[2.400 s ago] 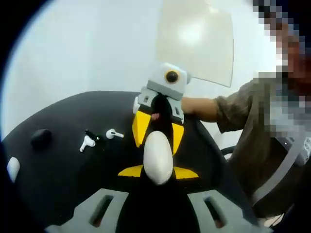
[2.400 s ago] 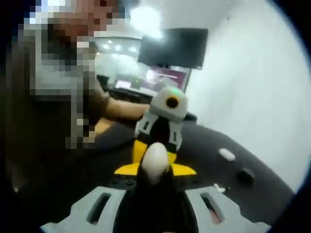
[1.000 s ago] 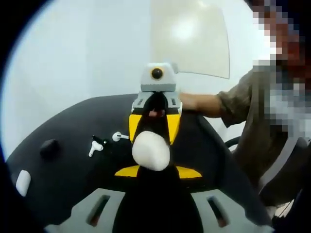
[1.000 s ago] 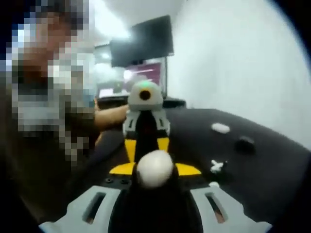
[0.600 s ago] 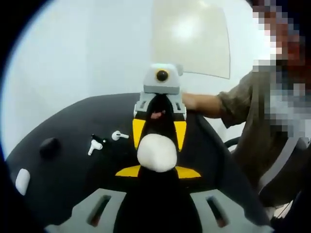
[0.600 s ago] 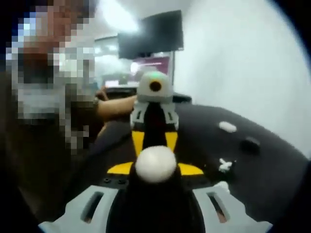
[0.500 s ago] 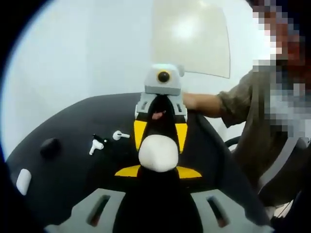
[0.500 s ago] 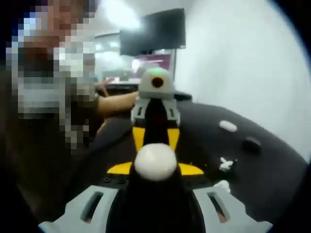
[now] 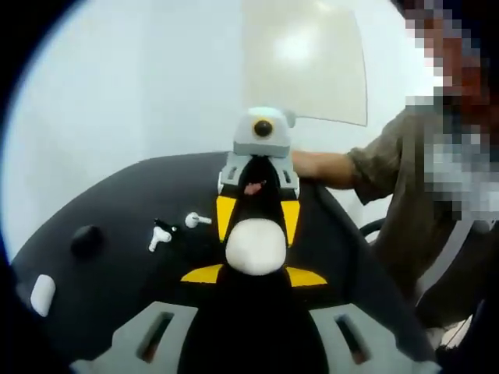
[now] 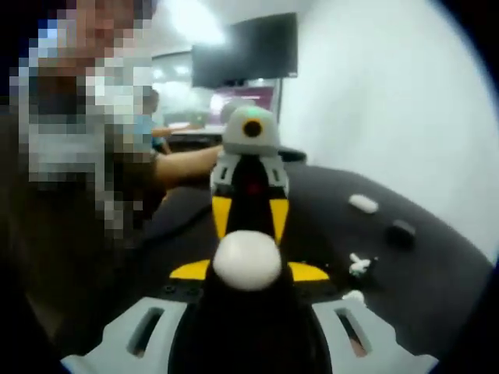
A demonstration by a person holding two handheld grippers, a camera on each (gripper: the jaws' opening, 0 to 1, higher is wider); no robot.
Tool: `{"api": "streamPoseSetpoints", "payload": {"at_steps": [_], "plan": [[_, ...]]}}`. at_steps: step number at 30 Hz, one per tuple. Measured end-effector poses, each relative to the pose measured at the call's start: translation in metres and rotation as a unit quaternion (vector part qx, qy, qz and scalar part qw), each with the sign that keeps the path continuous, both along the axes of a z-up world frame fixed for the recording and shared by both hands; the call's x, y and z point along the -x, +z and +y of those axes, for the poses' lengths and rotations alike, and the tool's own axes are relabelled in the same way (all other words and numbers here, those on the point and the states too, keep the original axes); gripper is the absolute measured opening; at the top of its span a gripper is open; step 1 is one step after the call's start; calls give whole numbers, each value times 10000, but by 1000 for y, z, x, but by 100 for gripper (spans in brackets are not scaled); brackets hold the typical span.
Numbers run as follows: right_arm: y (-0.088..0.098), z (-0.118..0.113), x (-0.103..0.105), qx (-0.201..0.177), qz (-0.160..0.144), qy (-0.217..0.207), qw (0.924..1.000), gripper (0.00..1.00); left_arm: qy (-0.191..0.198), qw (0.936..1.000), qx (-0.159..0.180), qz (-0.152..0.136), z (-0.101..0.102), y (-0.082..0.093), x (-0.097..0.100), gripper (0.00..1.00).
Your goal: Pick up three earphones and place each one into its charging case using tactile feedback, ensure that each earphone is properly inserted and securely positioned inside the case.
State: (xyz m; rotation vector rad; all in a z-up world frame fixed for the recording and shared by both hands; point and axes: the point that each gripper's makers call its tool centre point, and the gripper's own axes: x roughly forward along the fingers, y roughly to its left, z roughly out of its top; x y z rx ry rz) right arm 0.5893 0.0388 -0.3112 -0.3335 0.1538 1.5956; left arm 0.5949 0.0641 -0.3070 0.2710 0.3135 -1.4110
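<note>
Left gripper and right gripper both clamped on one white charging case, earphones loose on black table beside; risk: case slipping during handover.

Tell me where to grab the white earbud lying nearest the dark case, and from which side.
Likely by its rounded head, jaws closing across it from above. The white earbud lies flat on the black table, thin stem pointing away, so the stem would probably slip. A second earbud lies apart from it, leaving room either side. The view is too small to show finer detail.
</note>
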Motion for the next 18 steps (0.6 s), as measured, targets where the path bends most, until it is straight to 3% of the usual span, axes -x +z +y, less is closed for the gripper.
{"api": "streamPoseSetpoints", "payload": {"at_steps": [4,7,10,12,16,18], "plan": [[0,1,-1,-3,-2,-59,10000,41,366,9982,439,-202,11,24,-16,28],[-1,2,0,42,-53,-77,9999,41,757,9906,1136,-122,20,51,-31,28],[-2,3,-1,68,12,-132,9999,41,1451,9787,1428,-247,36,63,-57,29],[-1,3,-2,38,100,-164,9998,40,1857,9718,1416,-339,46,62,-73,31],[-2,4,-2,66,121,-169,9998,40,2361,9634,1162,-518,58,53,-95,45],[-4,5,-1,125,97,-162,9997,40,2406,9630,1099,-524,59,49,-98,50]]}}
